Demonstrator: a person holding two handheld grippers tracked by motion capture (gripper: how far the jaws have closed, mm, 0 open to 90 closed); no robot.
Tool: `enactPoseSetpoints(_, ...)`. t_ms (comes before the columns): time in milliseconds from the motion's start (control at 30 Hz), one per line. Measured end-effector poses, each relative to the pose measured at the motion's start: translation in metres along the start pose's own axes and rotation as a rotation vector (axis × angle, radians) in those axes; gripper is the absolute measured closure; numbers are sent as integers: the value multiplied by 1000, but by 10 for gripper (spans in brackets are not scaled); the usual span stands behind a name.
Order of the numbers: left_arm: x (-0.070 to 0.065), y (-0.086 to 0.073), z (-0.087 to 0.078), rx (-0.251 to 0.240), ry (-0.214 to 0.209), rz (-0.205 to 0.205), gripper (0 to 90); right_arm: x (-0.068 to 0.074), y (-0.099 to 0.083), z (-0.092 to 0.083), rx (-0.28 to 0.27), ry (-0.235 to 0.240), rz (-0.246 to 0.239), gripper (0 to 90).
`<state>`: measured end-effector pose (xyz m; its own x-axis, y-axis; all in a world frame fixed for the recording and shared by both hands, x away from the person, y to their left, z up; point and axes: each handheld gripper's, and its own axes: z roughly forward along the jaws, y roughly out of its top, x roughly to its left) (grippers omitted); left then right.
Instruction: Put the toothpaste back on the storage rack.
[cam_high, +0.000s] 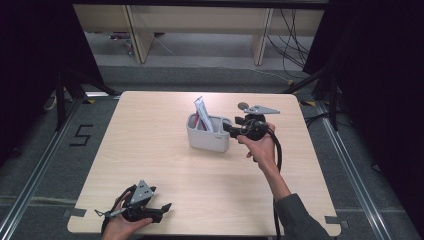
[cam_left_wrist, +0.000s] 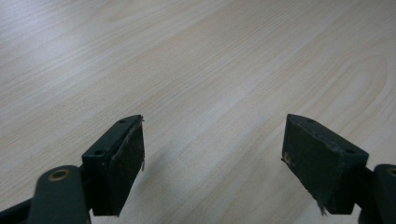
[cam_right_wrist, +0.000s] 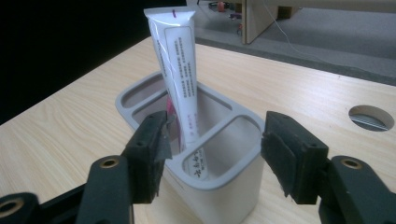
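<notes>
A grey holder with several compartments stands in the middle of the table. A white tube with pink print stands upright in it, leaning slightly; in the right gripper view the tube rises from the middle compartment of the holder. My right gripper is at the holder's right end, and its jaws stand open on either side of the nearest, empty compartment, not pressing on it. My left gripper rests near the table's front left edge, open, with only bare wood between its jaws.
The light wooden table has a round cable hole beyond the holder at its far right. Dark curtains flank the table. Wooden furniture legs and loose cables lie on the floor behind.
</notes>
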<state>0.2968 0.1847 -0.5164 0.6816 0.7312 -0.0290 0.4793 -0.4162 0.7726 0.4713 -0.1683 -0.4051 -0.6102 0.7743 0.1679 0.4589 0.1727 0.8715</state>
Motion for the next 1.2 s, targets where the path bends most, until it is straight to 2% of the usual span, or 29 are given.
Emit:
enactPoseSetpoints(67, 0, 0, 0, -4, -1, -5, 208, -1, -1, -1, -10, -6, -1, 404)
enactPoseSetpoints(100, 0, 0, 0, -4, -1, -4, 208, -1, -2, -1, -16, -8, -19, 395)
enactPoseSetpoints(200, 0, 0, 0, -4, -1, -7, 208, -1, -4, -5, -21, -23, -10, 375)
enactPoseSetpoints(267, 0, 0, 0, 4, 1, 5, 208, 1, -7, -8, -22, -19, 21, 362)
enactPoseSetpoints(300, 0, 0, 0, 2, 2, 2, 208, -1, -8, -9, -29, -14, 0, 359)
enactPoseSetpoints(367, 0, 0, 0, 1, 3, 1, 207, 1, -10, -11, -27, -22, 18, 356)
enactPoseSetpoints(400, 0, 0, 0, 0, 4, 1, 207, 0, -10, -12, -18, -26, 3, 355)
enactPoseSetpoints(433, 1, 0, -1, 0, 4, 2, 208, 1, -12, -13, -27, -24, 21, 354)
enactPoseSetpoints(467, 0, 0, 0, -1, 6, 1, 208, -1, -14, -15, -30, -21, 9, 351)
enactPoseSetpoints(533, 0, 0, 0, 1, 4, 4, 208, 0, -16, -18, -17, -28, 22, 347)
enactPoseSetpoints(600, 0, 0, 0, 1, 3, 3, 207, -2, -18, -17, -28, -22, 9, 345)
enactPoseSetpoints(633, 0, 0, 0, 1, 4, 3, 207, -1, -18, -18, -24, -18, 24, 343)
enactPoseSetpoints(667, 0, 0, 0, 1, 4, 2, 207, -2, -19, -19, -29, -29, 5, 343)
enactPoseSetpoints(767, 0, 0, 0, 2, 4, 2, 207, -2, -23, -21, -23, -12, 20, 340)
enactPoseSetpoints(833, 0, 0, -1, -4, 6, 1, 207, -2, -24, -23, -24, -21, 21, 337)
enactPoseSetpoints(933, 0, 0, 0, -16, 4, -7, 207, -3, -26, -26, -25, -25, 6, 335)
enactPoseSetpoints(967, 0, 0, 0, -14, 2, -5, 207, -3, -28, -28, -10, -19, 24, 333)
enactPoseSetpoints(1000, 0, 0, 0, -14, 2, -5, 207, -3, -30, -29, -18, -22, 22, 333)
enactPoseSetpoints(1033, 0, 0, 0, -13, 3, -5, 207, -4, -30, -31, -17, -31, 0, 333)
enactPoseSetpoints(1200, 0, 0, -1, -1, 6, 1, 207, -5, -33, -36, -17, -26, 4, 332)
